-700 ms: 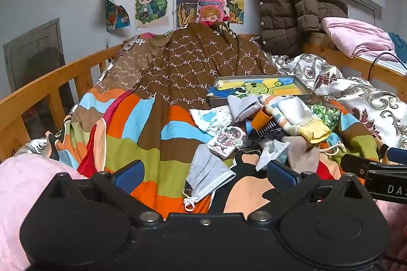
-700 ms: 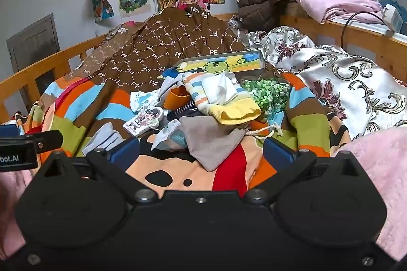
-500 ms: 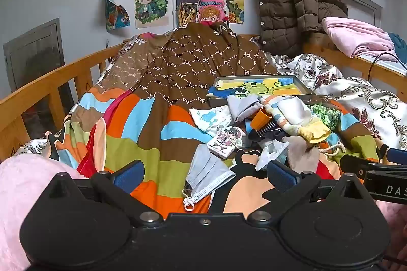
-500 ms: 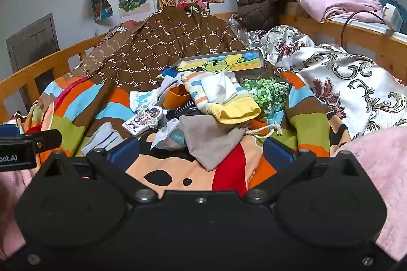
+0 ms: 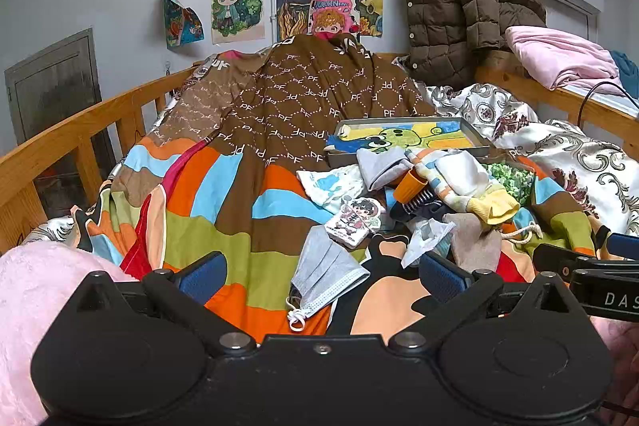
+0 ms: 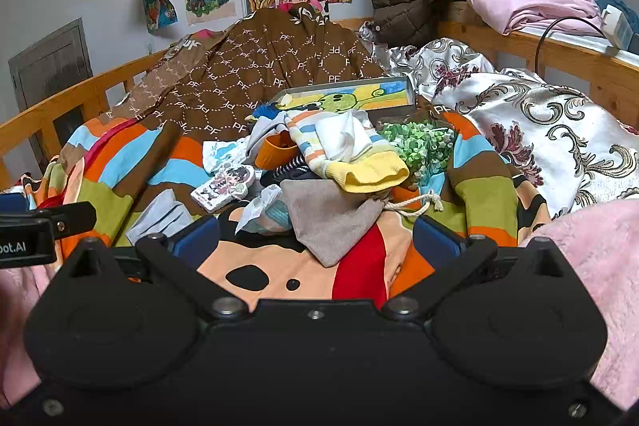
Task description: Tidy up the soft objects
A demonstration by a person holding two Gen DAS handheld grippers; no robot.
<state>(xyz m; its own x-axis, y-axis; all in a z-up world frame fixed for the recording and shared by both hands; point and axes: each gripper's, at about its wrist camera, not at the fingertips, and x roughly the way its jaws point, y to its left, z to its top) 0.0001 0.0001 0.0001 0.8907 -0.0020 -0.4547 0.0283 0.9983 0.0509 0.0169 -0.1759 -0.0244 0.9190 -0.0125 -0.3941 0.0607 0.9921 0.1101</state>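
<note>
Striped bedding carries the whole heap: a grey face mask (image 5: pixel 325 274), a grey drawstring pouch (image 6: pixel 331 222) and a yellow-cuffed sock (image 6: pixel 351 154) lie just ahead of a shallow tray (image 5: pixel 407 138). Nothing has shifted in the last moments. Both the left tongs (image 5: pixel 319 272) and right tongs (image 6: pixel 315 240) hang spread wide and empty, so sorting has likely not begun.

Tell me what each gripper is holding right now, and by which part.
Nothing is held. The left gripper and the right gripper are both open above the striped blanket, short of the face mask and drawstring pouch.
</note>
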